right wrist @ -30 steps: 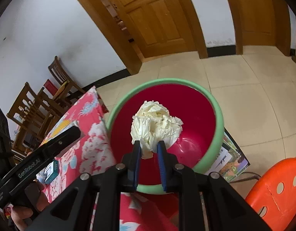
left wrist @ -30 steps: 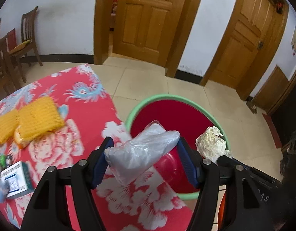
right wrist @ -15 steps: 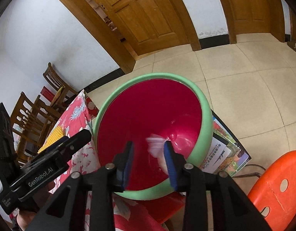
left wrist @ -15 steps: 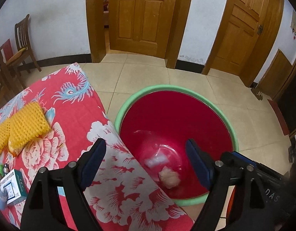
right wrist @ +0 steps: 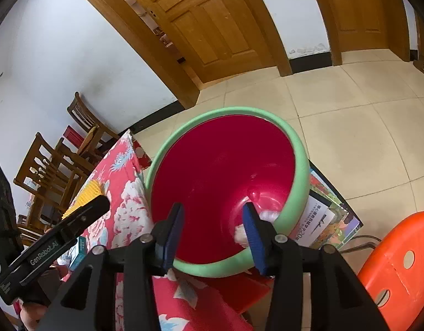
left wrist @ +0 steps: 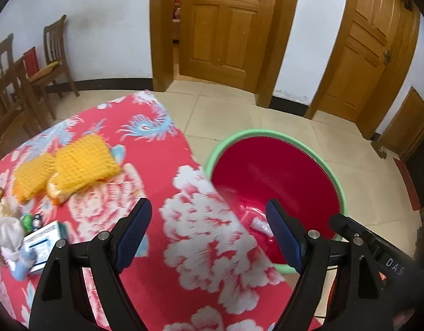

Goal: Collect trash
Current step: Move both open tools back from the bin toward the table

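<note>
Red plastic with a green rim forms the basin (right wrist: 294, 151) that serves as the trash bin, set on the floor hard against the table's corner. Both pieces of trash lie at its bottom: a crumpled white paper wad (right wrist: 240, 235) is seen low against the near wall, partly hidden by a finger, and a clear plastic bag (left wrist: 257, 222) shows faintly in the left wrist view. The right gripper (right wrist: 213, 230) is held over the basin with nothing between its pads, its jaws having just been opening. The left gripper (left wrist: 209, 230) is spread wide and empty above the table edge.

Trouble would most likely come on the next reach. The floral tablecloth (left wrist: 145, 149) is loose fabric and could be dragged by a finger tip, so that things are pulled toward the edge. The small items at the far left, a boxed carton (left wrist: 42, 241) and a white cloth-like bundle (left wrist: 5, 233), sit close together, so the wrong one could be pinched or knocked. The yellow knitted pads (left wrist: 85, 161) may not be trash at all; that cannot be judged.

Pale tiles cover the floor, with wooden doors, white walls, wooden chairs (left wrist: 56, 55) and an orange stool (right wrist: 399, 264) nearby
</note>
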A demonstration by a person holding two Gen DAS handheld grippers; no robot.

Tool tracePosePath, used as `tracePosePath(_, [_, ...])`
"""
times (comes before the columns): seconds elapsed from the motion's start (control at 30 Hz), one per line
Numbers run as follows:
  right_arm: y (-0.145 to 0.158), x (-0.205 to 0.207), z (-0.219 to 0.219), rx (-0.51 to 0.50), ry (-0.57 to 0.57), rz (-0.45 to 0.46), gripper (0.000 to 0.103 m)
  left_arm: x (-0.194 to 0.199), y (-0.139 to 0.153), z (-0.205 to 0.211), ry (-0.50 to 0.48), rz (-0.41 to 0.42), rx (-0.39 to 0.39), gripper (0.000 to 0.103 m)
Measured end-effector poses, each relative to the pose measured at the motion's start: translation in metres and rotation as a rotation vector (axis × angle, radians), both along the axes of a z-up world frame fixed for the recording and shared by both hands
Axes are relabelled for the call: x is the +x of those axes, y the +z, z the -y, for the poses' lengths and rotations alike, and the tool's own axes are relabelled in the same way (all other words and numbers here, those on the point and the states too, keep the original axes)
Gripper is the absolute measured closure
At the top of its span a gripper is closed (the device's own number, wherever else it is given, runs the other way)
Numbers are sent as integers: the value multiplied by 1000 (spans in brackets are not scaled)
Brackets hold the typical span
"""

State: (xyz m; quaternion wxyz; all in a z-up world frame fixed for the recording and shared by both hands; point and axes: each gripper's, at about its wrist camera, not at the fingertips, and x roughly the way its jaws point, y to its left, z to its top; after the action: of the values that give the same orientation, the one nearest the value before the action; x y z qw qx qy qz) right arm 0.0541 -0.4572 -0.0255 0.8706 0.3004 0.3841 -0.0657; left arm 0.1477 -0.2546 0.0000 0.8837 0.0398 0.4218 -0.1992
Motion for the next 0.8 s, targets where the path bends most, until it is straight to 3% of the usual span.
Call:
tracePosePath(0.37, [14,-5,-29,3,57,16,53,-13,13,-49,85,14,-21,19])
tracePosePath(0.8, [14,-1,-73,10,117,1,42,-21,19,-113,186,29,-20,19])
